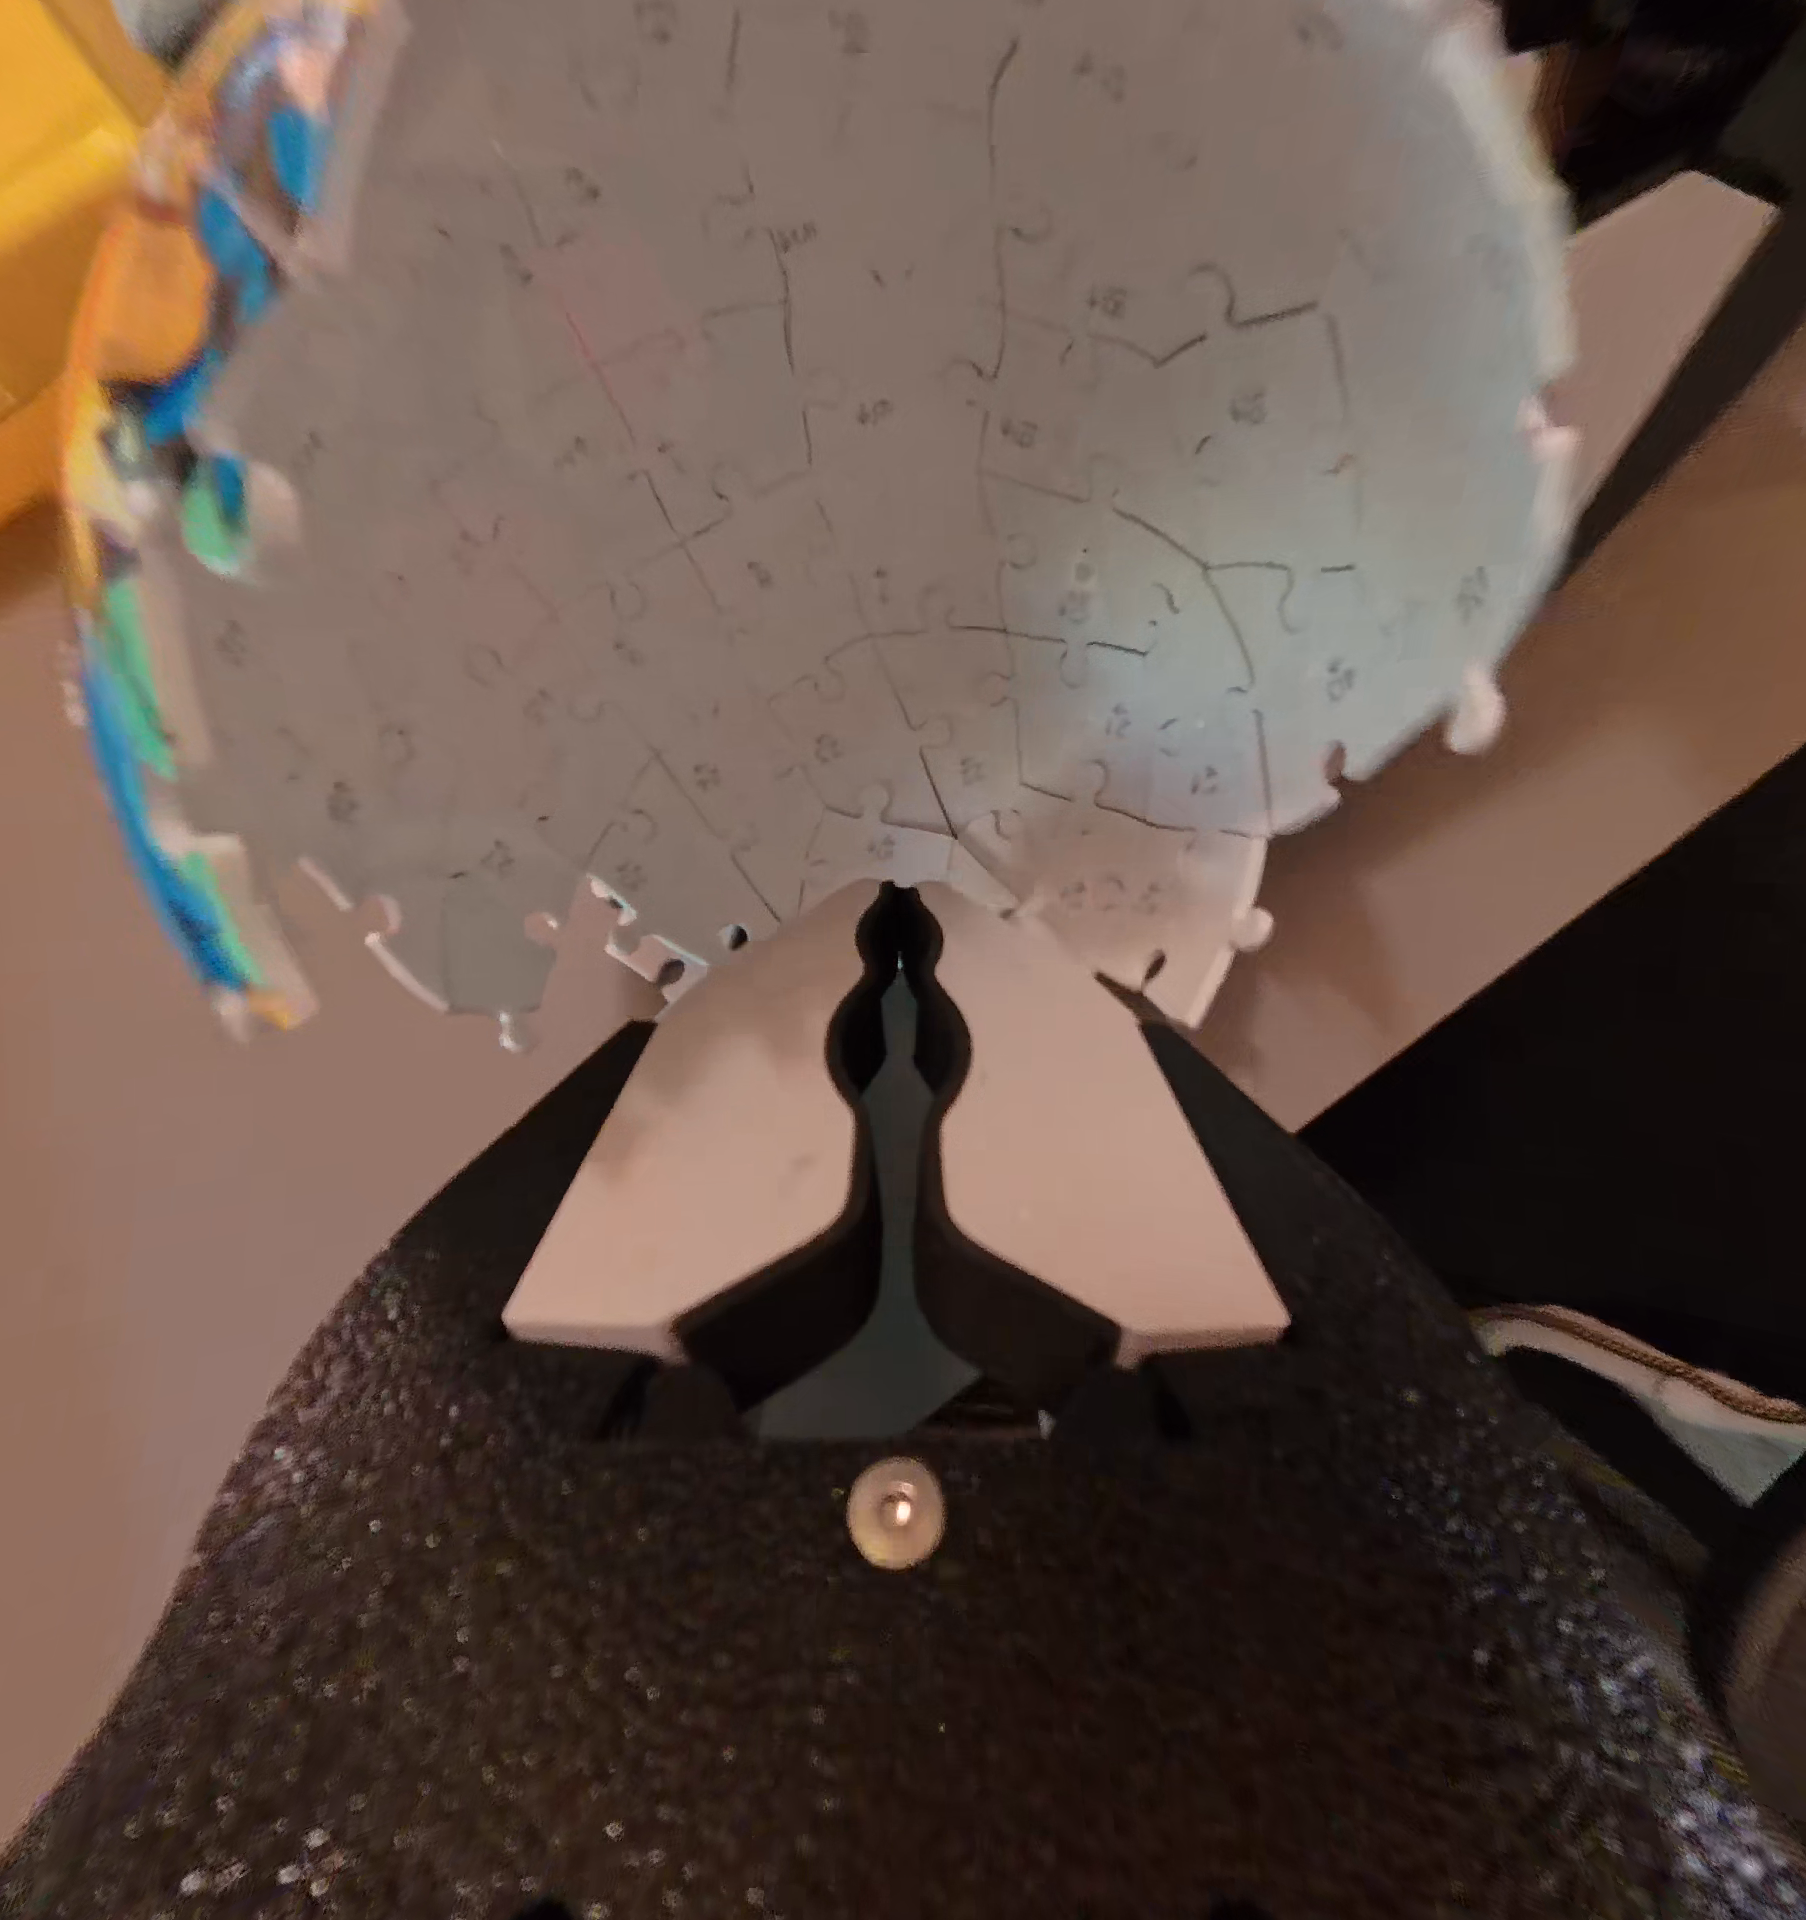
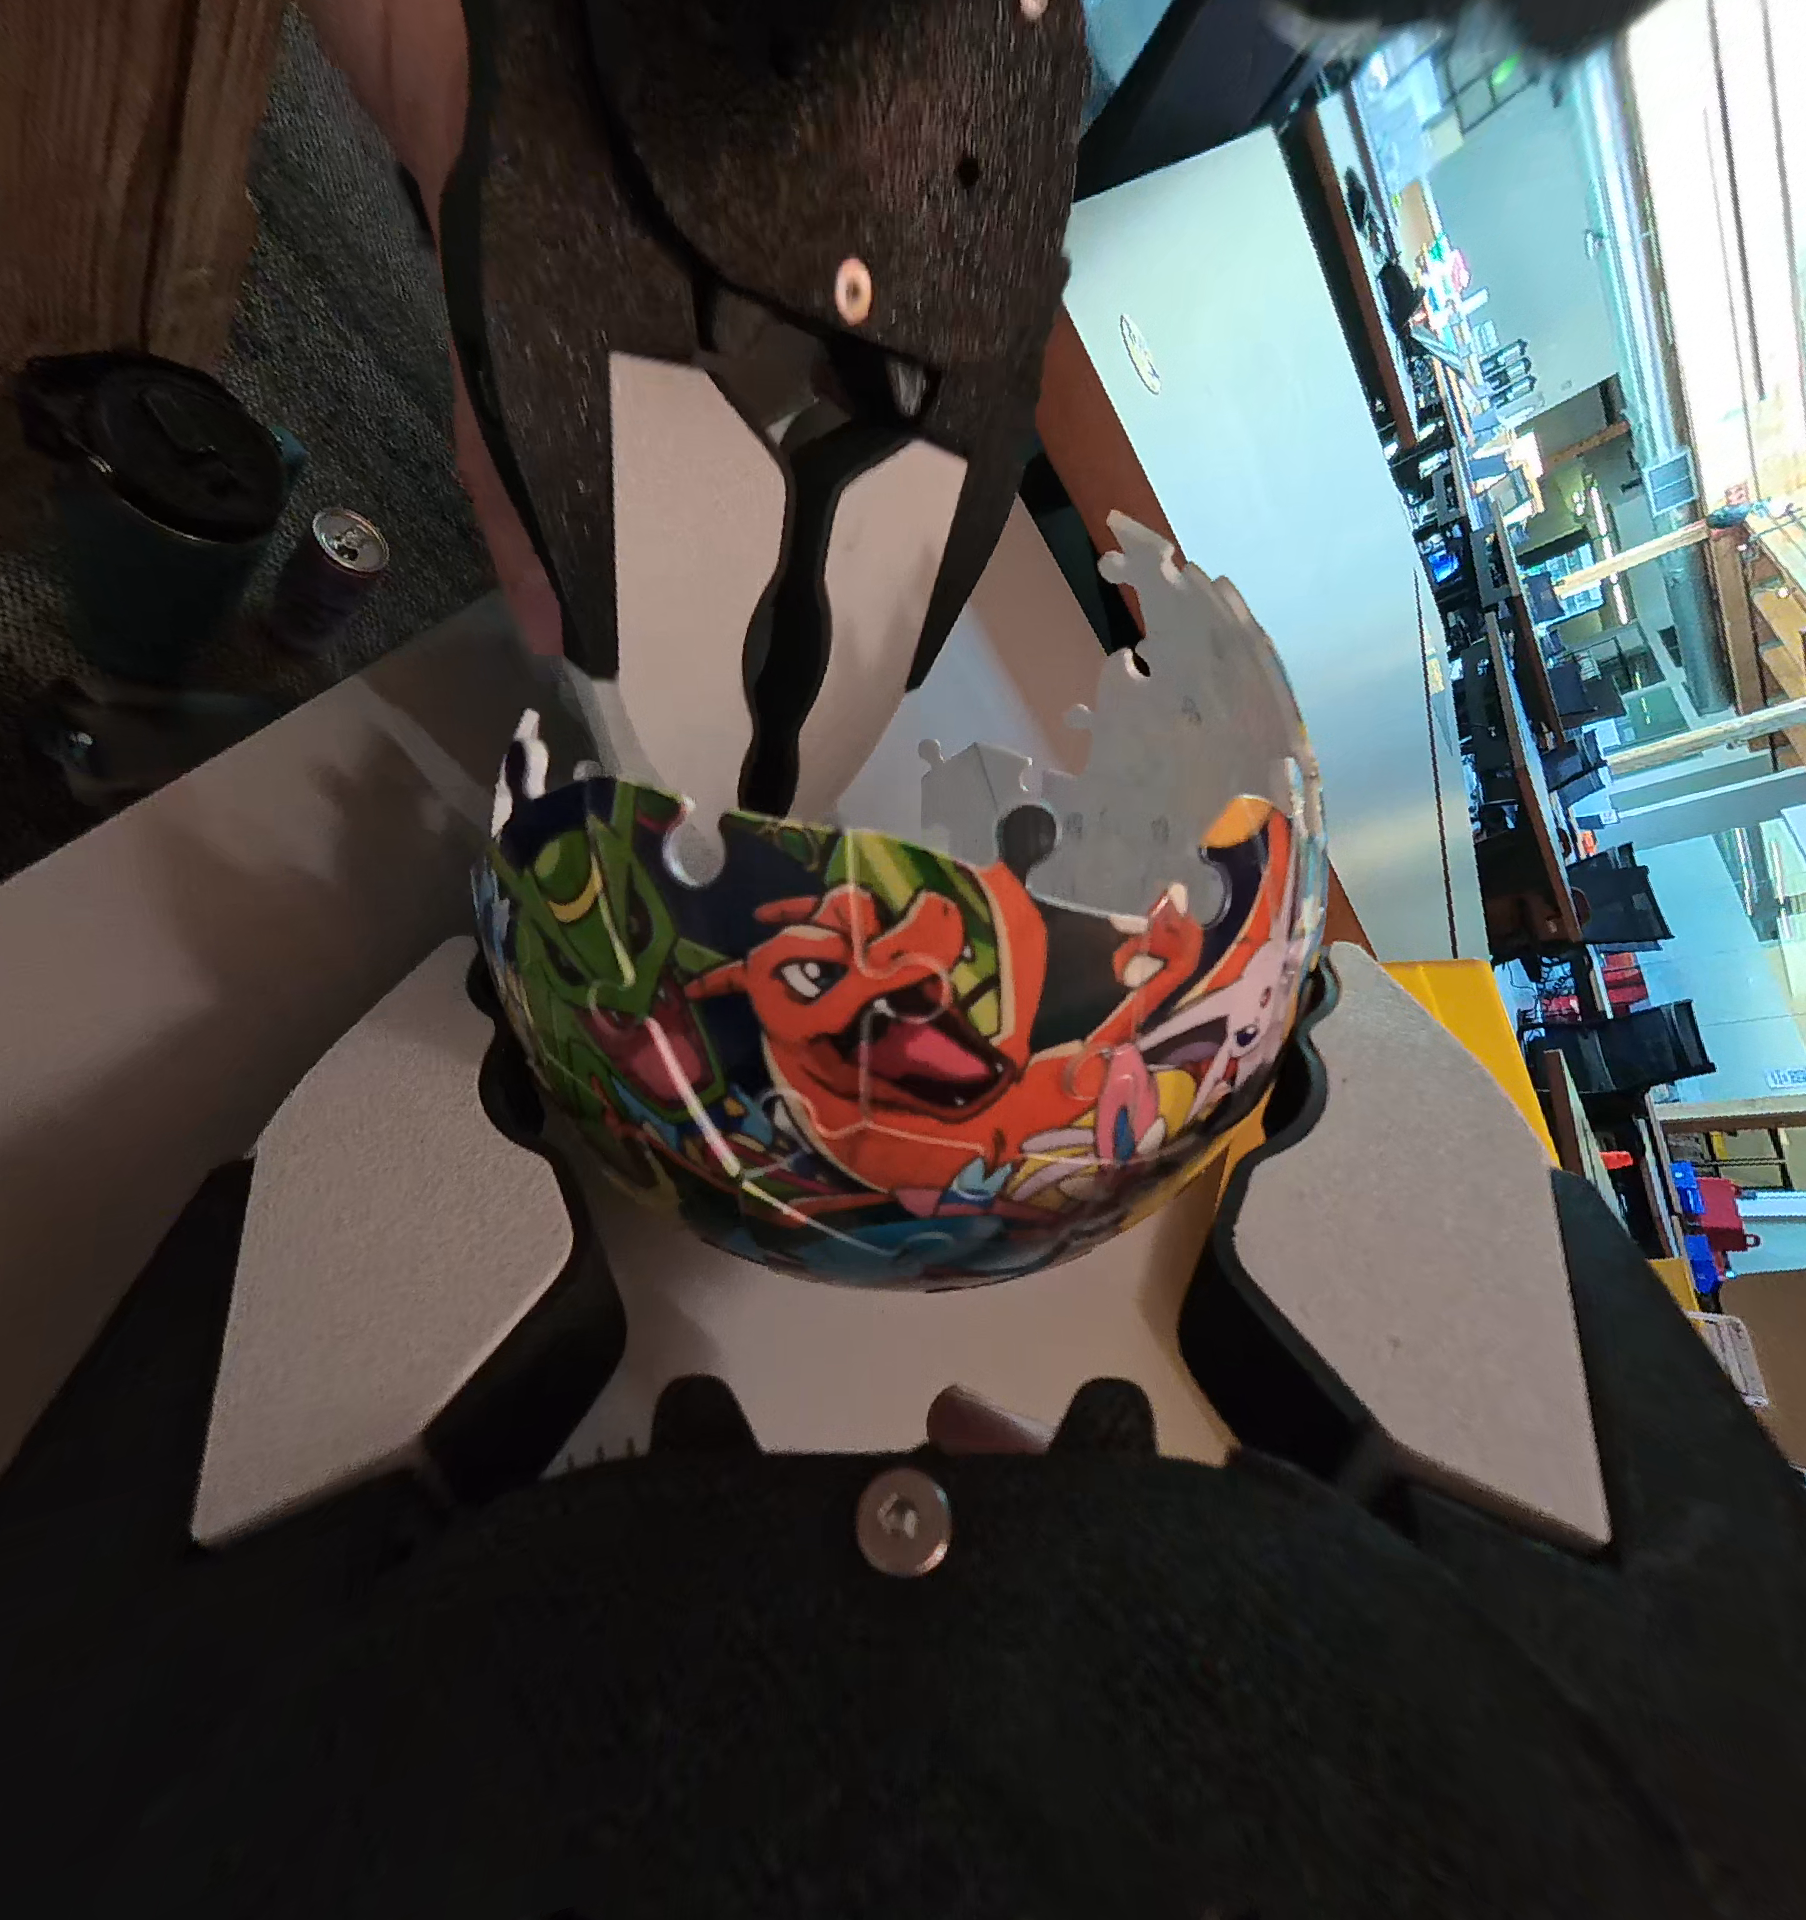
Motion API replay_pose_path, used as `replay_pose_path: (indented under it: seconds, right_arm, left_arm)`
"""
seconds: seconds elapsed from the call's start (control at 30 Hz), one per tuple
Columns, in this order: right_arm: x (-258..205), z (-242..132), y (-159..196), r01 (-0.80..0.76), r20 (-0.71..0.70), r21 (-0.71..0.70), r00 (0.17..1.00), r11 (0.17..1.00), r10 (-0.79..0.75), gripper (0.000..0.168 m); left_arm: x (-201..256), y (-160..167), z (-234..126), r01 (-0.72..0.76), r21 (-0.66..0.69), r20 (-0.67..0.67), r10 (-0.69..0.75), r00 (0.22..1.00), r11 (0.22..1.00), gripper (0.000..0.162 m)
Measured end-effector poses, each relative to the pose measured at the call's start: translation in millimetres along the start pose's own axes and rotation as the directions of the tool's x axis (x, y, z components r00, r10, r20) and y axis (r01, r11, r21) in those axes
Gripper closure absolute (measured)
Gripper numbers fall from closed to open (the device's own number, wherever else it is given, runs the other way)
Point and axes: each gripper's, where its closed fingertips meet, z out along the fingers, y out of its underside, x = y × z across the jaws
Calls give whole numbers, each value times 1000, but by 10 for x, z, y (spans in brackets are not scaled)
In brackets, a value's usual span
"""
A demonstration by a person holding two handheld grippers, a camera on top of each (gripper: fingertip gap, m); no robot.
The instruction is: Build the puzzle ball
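Gripping the half-built ball (image 2: 899, 1039) by its 2 sides, the right gripper (image 2: 904, 1049) has its jaws spread wide and pressed against the printed shell, which it holds above the table (image 2: 99, 997). The left gripper (image 2: 774, 790) reaches down into the open top with its jaws together; in its own view their tips (image 1: 894, 899) pinch the rim of the grey inner wall (image 1: 878, 468). A yellow bin (image 2: 1450, 1039) sits just beyond, and a can (image 2: 343, 561) stands on the floor.
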Motion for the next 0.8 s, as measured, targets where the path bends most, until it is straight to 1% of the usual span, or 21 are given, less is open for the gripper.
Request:
replay_pose_path:
  seconds: [0.03, 0.07, 0.13, 0.17, 0.2, 0.3, 0.37, 0.4, 0.47, 0.63, 0.8]
  right_arm:
    - [1, -2, 5, -1, 3, 0, 1000, 1000, 1, 30]
    - [1, -3, 10, -3, 6, 1, 1000, 1000, 3, 30]
    - [5, -8, 27, -10, 17, 4, 1000, 1000, 10, 31]
    - [9, -9, 36, -20, 23, 8, 1000, 1000, 20, 31]
    - [14, -9, 44, -34, 30, 15, 999, 999, 33, 31]
    - [23, -8, 53, -64, 43, 36, 997, 997, 63, 31]
    - [26, -4, 52, -80, 48, 45, 996, 996, 78, 31]
    - [29, 0, 50, -92, 50, 52, 995, 994, 90, 31]
    - [39, 11, 46, -121, 57, 69, 991, 990, 117, 31]
    - [63, 39, 80, -145, 79, 76, 987, 986, 139, 31]
    - [86, 62, 125, -182, 100, 91, 980, 979, 172, 31]
  left_arm:
    - [-21, -37, -52, -37, 29, 25, 36, 999, 999, 160]
    - [-53, -83, -118, -71, 65, 62, 67, 996, 995, 155]
    - [-88, -148, -263, -155, 117, 129, 139, 982, 981, 137]
    - [-84, -154, -329, -218, 122, 160, 197, 967, 968, 132]
    - [-54, -148, -382, -296, 115, 183, 272, 945, 948, 127]
    - [79, -107, -450, -512, 60, 239, 486, 841, 857, 123]
    - [121, -103, -415, -592, 21, 256, 568, 782, 806, 127]
    - [144, -96, -375, -608, 8, 239, 589, 772, 794, 129]
    - [185, -76, -284, -618, -3, 181, 609, 772, 786, 133]
    - [146, 5, -134, -652, -42, 99, 653, 751, 757, 136]
    - [97, 16, -49, -693, -61, 83, 695, 714, 719, 141]
